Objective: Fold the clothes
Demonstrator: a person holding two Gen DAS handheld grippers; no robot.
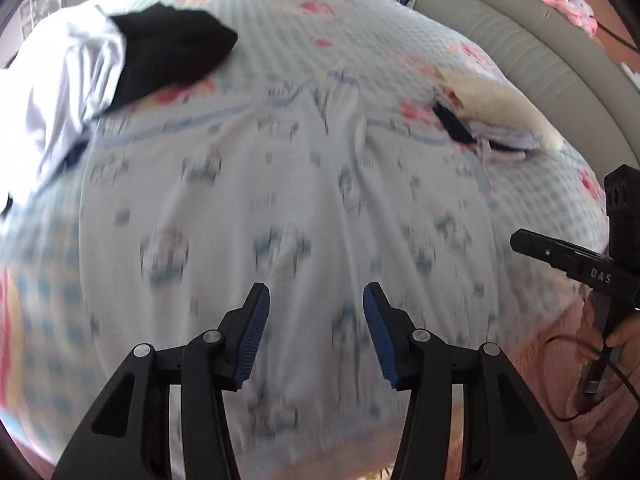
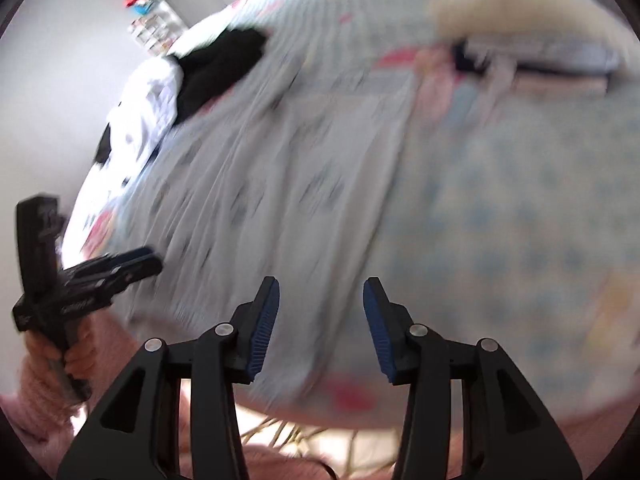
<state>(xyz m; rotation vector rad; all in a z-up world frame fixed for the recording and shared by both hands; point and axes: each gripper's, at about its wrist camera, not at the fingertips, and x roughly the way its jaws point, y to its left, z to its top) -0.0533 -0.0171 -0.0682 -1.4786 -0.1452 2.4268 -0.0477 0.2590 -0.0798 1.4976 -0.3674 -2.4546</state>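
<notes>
cloth [image 1: 256, 200], pale with small blue prints, lies spread on the bed [image 1: 360, 32], its far hem toward the pillow [image 1: 500, 100]. it looks thin, light and limp, likely to sag and crease when lifted, so the corners or the near hem seem the best places to pinch. left gripper [image 1: 316, 308] is spread with nothing between its pads, low over the near part. right gripper [image 2: 320, 304] is spread too and empty. white and black clothes [image 1: 120, 60] lie heaped far left.
</notes>
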